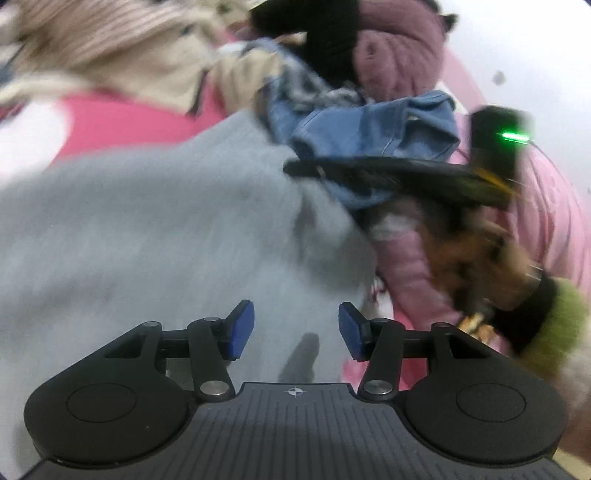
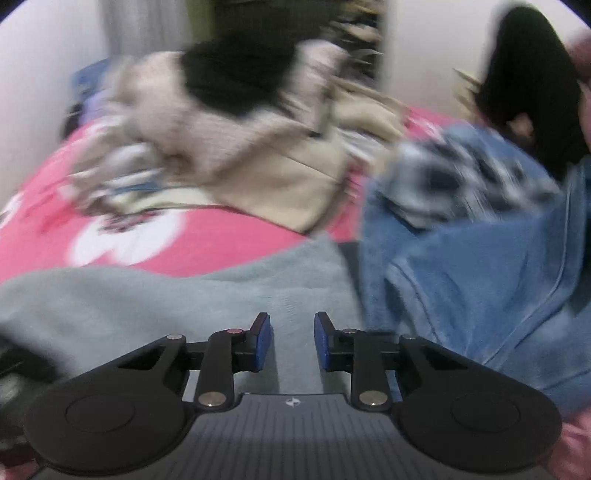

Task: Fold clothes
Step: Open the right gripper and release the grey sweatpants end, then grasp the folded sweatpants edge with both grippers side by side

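Pink bedding with white flowers (image 2: 122, 243) covered the surface, and a pale wall rose behind it. Both views were smeared by motion blur.

Over the near part of that bedding the left gripper (image 1: 296, 330) hung with its blue pads apart and nothing between them, released above a grey sweater (image 1: 147, 240) spread flat below. Beyond the sweater's far right edge lay rumpled blue jeans (image 1: 373, 136), with a mauve padded jacket (image 1: 399, 59) and a black garment (image 1: 328, 33) heaped farther back. A striped beige knit (image 1: 92, 37) sat at the far left. The right gripper's black body, with a small green light, showed at the right of this view, carried by a hand with a green cuff (image 1: 550, 321).

The right gripper (image 2: 291, 341) also stood released, its pads only narrowly apart and gripping no cloth, poised over the same grey sweater with the jeans just to the right. Farther off lay a cream and beige heap (image 2: 277, 162) with something black on top.

As a judgement, folding was barely begun: the sweater looked laid out ready but showed no clear fold, neither gripper had an edge, and the jeans, jacket and far piles all remained crumpled and waiting
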`<state>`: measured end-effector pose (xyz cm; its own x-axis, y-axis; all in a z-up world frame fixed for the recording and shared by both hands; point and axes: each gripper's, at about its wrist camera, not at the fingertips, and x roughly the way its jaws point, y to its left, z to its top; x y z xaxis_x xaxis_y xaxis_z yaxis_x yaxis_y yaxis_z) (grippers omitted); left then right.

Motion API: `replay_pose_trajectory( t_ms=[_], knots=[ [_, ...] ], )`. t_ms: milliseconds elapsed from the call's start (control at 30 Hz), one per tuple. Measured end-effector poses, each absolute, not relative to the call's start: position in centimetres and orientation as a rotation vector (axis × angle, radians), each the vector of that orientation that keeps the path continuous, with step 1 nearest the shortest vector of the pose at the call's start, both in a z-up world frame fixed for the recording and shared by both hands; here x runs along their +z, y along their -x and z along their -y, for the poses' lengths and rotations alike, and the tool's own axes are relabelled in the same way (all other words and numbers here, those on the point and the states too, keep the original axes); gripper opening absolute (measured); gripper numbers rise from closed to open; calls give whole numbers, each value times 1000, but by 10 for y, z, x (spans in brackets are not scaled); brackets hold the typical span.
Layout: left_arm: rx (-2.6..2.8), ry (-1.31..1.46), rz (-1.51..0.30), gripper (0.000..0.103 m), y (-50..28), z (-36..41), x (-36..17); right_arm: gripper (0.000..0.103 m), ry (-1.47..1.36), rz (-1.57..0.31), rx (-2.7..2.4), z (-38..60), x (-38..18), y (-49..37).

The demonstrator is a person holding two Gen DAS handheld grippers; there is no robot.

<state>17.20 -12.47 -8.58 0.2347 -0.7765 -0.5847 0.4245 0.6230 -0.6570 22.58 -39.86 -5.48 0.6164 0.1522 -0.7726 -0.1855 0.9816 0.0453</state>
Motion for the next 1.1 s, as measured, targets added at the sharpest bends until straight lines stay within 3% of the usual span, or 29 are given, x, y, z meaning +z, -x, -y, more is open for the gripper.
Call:
replay_pose_trajectory(
  t_ms=[100,233,433,667,800,900,1000,1100],
  knots=[
    [-846,408,-1027,51,-153,92,-80,33,-74,-892,139,409,-70,-228],
    [-821,426,-979,51,-134,51,-63,34,-78,-800,64,405,-46,-202],
    [-627,416,-868,53,-111,-37,-30,36,-191,-519,85,399,45,-90],
    [-382,380,-918,53,-85,-114,-27,40,-391,-346,292,359,107,25],
    [-326,376,-978,53,-72,-128,-45,42,-431,-426,392,313,86,49],
    [-375,339,-969,53,-58,-117,-50,42,-395,-615,372,276,46,46],
    [-511,211,-912,53,-42,-87,-43,42,-288,-755,298,242,13,36],
    [-652,19,-844,54,-32,-44,-39,42,-113,-772,248,212,-2,28]
  ],
)
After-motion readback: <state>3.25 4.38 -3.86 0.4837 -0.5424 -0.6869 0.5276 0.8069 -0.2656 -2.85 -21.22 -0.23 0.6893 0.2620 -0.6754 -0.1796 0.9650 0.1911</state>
